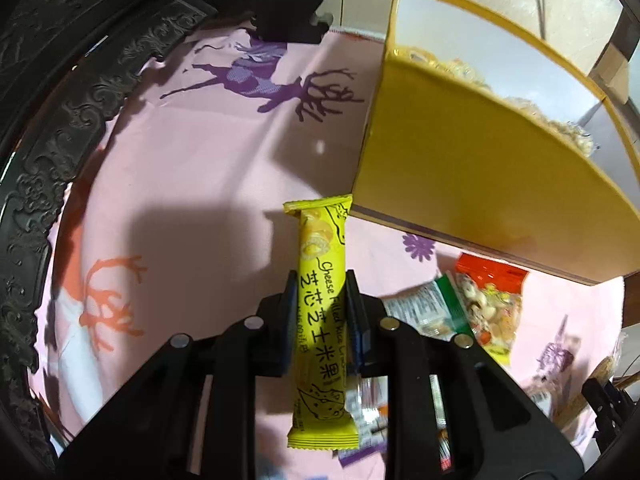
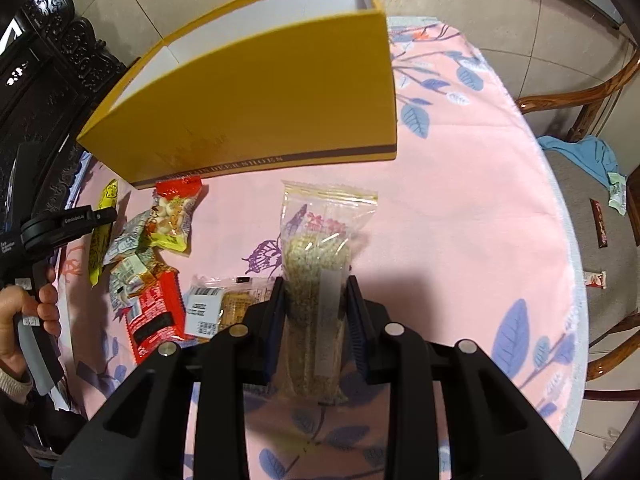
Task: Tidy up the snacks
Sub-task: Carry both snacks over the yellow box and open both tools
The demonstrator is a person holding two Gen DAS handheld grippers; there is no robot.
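My left gripper is shut on a yellow cheese rice cracker bar, held above the pink tablecloth just left of the yellow box. The bar also shows in the right wrist view, beside the left gripper. My right gripper is shut on a clear bag of pale grain bar, held in front of the yellow box. The box is open on top with white inner walls and holds some pale snacks.
Loose snack packets lie on the cloth: a red and yellow nut bag, a red wrapper, a clear labelled packet, and a green and white packet. Dark carved furniture stands left. A wooden chair holds a blue cloth.
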